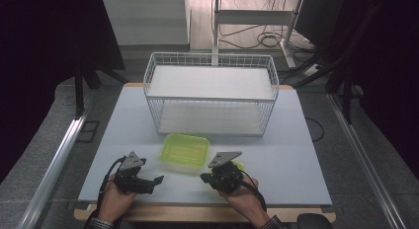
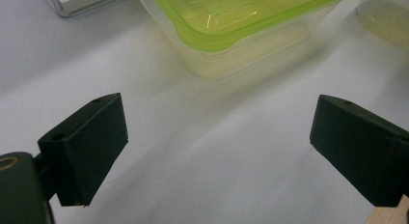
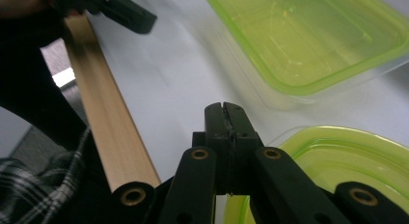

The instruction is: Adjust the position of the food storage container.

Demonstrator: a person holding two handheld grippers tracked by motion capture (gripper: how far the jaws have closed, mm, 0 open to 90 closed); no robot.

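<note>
At lower centre, the green-lidded box [image 1: 185, 151] sits between the wide-apart left gripper [image 1: 157, 181] and closed, empty right gripper [image 1: 204, 177].

You have a grey table [image 1: 296, 140] with a wooden edge [image 3: 108, 132]. A white wire basket [image 1: 210, 93] stands at the back. A clear box with a green lid [image 1: 185, 151] sits in front of it. Another green lid [image 3: 337, 156] lies nearby.

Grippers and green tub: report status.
Left gripper open, empty, facing tub. Right gripper shut, empty, beside small green lid. Tub lidded, before wire basket. Nothing between.
</note>
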